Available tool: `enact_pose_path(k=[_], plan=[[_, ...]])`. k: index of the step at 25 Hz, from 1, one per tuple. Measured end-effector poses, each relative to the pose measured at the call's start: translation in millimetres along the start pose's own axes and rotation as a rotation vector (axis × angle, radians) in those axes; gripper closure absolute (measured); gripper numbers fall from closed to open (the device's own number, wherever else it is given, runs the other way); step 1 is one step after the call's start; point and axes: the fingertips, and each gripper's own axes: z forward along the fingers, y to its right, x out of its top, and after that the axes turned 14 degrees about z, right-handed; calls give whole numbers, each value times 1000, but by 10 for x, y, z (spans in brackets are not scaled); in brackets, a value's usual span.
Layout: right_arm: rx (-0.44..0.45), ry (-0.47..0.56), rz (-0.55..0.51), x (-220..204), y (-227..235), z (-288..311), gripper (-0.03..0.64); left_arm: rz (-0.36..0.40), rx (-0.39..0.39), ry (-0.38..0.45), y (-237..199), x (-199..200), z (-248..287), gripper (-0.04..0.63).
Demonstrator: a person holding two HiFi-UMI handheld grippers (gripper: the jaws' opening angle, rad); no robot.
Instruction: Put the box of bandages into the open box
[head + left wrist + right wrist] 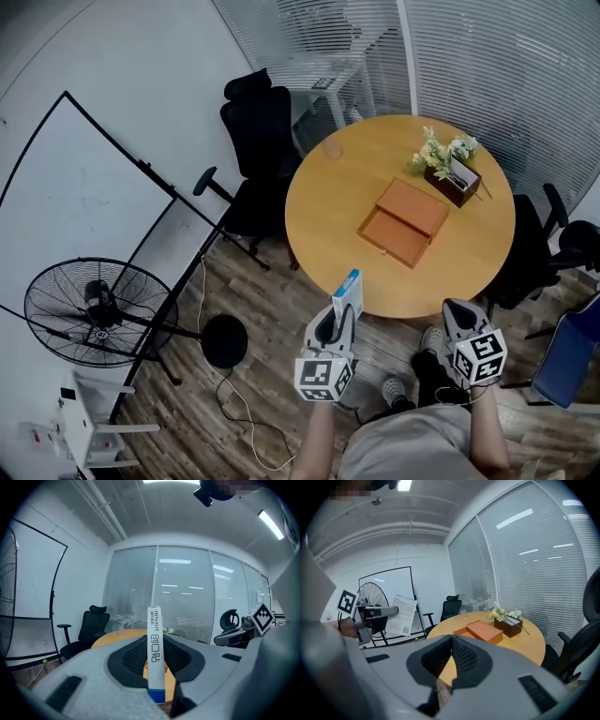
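Note:
The box of bandages (pixel 348 292), white with a blue end, stands upright in my left gripper (pixel 341 315), which is shut on it just off the table's near edge. In the left gripper view the box of bandages (pixel 155 653) shows edge-on, pinched between the jaws. The open box (pixel 404 223) is orange and lies in the middle of the round table, its lid folded back. My right gripper (pixel 457 311) hangs to the right of the left one, also short of the table edge, shut with nothing in it. In the right gripper view the open box (pixel 484 631) lies ahead of the right gripper (pixel 451 638).
A dark planter with white flowers (pixel 448 167) stands behind the open box, a small cup (pixel 333 149) at the far left of the round wooden table (pixel 328 220). Black office chairs (pixel 260 131) ring the table. A floor fan (pixel 98 312) and a whiteboard (pixel 75 192) stand to the left.

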Motion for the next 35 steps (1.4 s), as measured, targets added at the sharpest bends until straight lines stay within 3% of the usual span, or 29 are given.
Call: enact_pose_path(k=[5, 13, 19, 28, 35], plan=[[19, -5, -12, 57, 35, 200, 620, -54, 8, -3, -35, -69, 139, 508], [45, -44, 10, 235, 249, 779, 620, -48, 13, -45, -203, -117, 685, 508], [34, -91, 33, 294, 592, 1231, 620, -23, -52, -81, -240, -196, 1319, 509], [52, -142, 80, 430, 898, 1824, 620, 85, -130, -141, -258, -257, 2087, 509], [89, -160, 108, 517, 1057, 2181, 620, 235, -171, -186, -215, -277, 2425, 509]])
